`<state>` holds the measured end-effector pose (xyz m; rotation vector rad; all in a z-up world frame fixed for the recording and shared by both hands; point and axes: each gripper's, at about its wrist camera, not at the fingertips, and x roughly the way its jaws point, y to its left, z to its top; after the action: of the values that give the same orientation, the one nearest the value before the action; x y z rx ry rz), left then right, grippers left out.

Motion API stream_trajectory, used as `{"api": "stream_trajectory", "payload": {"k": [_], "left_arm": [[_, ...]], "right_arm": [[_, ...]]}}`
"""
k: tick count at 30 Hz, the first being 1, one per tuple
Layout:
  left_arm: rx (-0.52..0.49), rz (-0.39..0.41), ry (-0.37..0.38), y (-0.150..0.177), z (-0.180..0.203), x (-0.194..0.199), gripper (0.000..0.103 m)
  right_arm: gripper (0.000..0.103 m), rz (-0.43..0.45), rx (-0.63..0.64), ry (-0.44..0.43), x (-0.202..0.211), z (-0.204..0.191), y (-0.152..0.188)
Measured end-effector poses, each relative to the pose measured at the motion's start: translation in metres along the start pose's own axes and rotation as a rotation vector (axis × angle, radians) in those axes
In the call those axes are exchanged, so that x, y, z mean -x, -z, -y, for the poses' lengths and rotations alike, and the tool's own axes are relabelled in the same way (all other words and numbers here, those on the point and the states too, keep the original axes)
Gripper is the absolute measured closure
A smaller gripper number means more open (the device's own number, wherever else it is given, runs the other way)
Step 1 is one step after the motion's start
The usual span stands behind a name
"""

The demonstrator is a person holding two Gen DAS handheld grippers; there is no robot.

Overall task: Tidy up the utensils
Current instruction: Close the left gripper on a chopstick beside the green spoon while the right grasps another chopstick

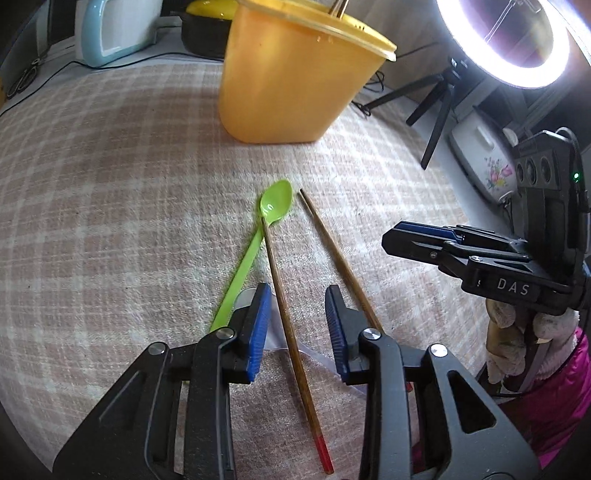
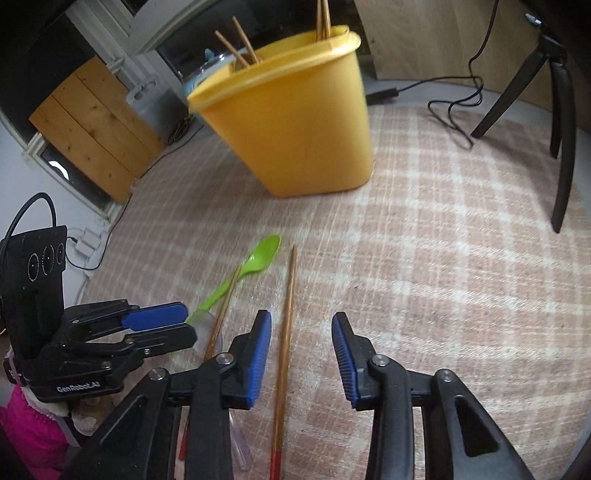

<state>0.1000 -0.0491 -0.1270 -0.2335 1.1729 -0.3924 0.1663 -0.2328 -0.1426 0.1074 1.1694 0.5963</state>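
Two brown chopsticks with red ends and a green plastic spoon (image 1: pixel 275 203) lie on the checked cloth (image 1: pixel 110 184). In the left wrist view my left gripper (image 1: pixel 297 306) stands open low over one chopstick (image 1: pixel 284 314), which runs between its blue pads without touching them. The other chopstick (image 1: pixel 332 251) passes under its right finger. In the right wrist view my right gripper (image 2: pixel 301 325) is open astride that second chopstick (image 2: pixel 286 332), pads apart from it. The yellow container (image 2: pixel 295 122) behind holds several chopsticks (image 2: pixel 240 40). Each gripper shows in the other's view: right gripper (image 1: pixel 391 238), left gripper (image 2: pixel 190 323).
A clear plastic piece (image 1: pixel 243 299) lies under the left gripper. Behind the yellow container (image 1: pixel 291 74) stand a light-blue kettle (image 1: pixel 107 33) and a black pot (image 1: pixel 203 33). A ring light (image 1: pixel 506 40) on a tripod (image 1: pixel 436 110), a flowered cooker (image 1: pixel 484 155) and cables (image 2: pixel 454 110) sit at the cloth's edge.
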Motion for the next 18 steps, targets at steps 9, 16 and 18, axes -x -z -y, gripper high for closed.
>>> {"api": "stream_trajectory", "payload": {"k": [9,16,18], "left_arm": [[-0.016,-0.038,-0.035,-0.004,0.001,-0.02,0.075],[-0.035,-0.048,-0.062,-0.008,0.004,-0.03,0.075],[-0.044,-0.051,-0.072,-0.008,0.005,-0.032,0.08]], "right_arm": [[0.078,-0.053,-0.001,-0.011,-0.018,-0.005,-0.004],[0.081,-0.098,-0.007,-0.016,-0.035,-0.008,-0.01],[0.082,-0.108,-0.007,-0.016,-0.039,-0.008,-0.01]]}}
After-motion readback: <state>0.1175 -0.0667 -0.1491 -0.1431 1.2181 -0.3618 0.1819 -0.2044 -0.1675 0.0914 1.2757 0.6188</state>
